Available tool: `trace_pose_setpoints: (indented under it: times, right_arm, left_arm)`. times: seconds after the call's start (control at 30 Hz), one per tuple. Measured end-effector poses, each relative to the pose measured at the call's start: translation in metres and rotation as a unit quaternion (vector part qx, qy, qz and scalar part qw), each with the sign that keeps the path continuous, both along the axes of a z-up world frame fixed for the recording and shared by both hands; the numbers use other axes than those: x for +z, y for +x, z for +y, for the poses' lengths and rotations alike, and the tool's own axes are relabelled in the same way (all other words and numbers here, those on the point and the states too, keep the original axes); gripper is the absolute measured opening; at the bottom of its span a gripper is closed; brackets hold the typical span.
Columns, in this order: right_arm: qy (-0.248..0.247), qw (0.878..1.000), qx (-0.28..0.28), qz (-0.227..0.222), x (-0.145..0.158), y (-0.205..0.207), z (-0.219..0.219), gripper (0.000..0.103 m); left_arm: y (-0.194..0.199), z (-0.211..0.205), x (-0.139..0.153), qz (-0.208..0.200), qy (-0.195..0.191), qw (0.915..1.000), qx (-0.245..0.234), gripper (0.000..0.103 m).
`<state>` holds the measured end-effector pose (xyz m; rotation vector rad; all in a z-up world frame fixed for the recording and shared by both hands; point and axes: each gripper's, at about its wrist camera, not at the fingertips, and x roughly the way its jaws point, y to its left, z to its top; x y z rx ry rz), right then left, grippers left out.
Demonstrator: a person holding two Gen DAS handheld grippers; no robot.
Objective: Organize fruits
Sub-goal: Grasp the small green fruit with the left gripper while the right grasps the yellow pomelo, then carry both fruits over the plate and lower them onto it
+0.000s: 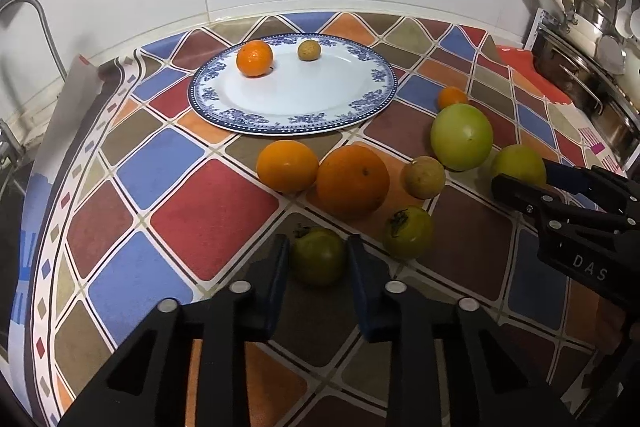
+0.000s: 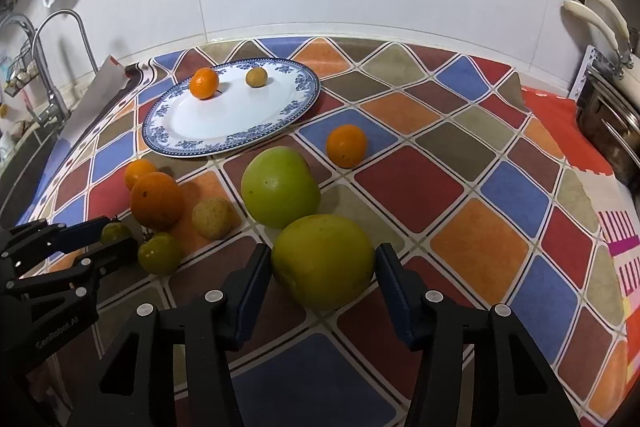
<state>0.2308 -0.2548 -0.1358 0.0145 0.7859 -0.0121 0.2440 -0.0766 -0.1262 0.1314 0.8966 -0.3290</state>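
My left gripper (image 1: pixel 318 247) is shut on a small green persimmon-like fruit (image 1: pixel 318 261) that sits on the checked cloth; both blue pads touch its sides. My right gripper (image 2: pixel 322 255) is shut on a large yellow-green fruit (image 2: pixel 324 267), with a pad against each flank. A blue-and-white plate (image 1: pixel 248 125) at the back holds a mandarin (image 1: pixel 255 58) and a small brownish fruit (image 1: pixel 308 49). Loose on the cloth lie two oranges (image 1: pixel 287 165) (image 1: pixel 353 181), a brownish fruit (image 1: pixel 424 177), a second green persimmon (image 1: pixel 408 231), a big green fruit (image 1: pixel 461 136) and a small mandarin (image 1: pixel 452 97).
Steel pots (image 1: pixel 580 75) stand along the right edge of the counter. A faucet (image 2: pixel 52 67) and sink lie to the left, beyond the cloth's edge. A white tiled wall closes the back. Bare cloth lies right of the fruits in the right wrist view.
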Motion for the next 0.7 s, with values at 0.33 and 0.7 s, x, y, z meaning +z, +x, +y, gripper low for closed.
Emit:
trace_pose_setpoints:
  times: [0.33, 0.7]
  right_arm:
    - [0.003, 1.0, 0.0, -0.005, 0.005, -0.008, 0.003, 0.054]
    - [0.008, 0.998, 0.01, -0.054, 0.043, -0.031, 0.017, 0.054]
  left_arm:
    - [-0.008, 0.004, 0.015, -0.023, -0.007, 0.9997, -0.001, 0.029]
    - [-0.021, 0.014, 0.057, -0.069, -0.02, 0.9974, -0.003, 0.029]
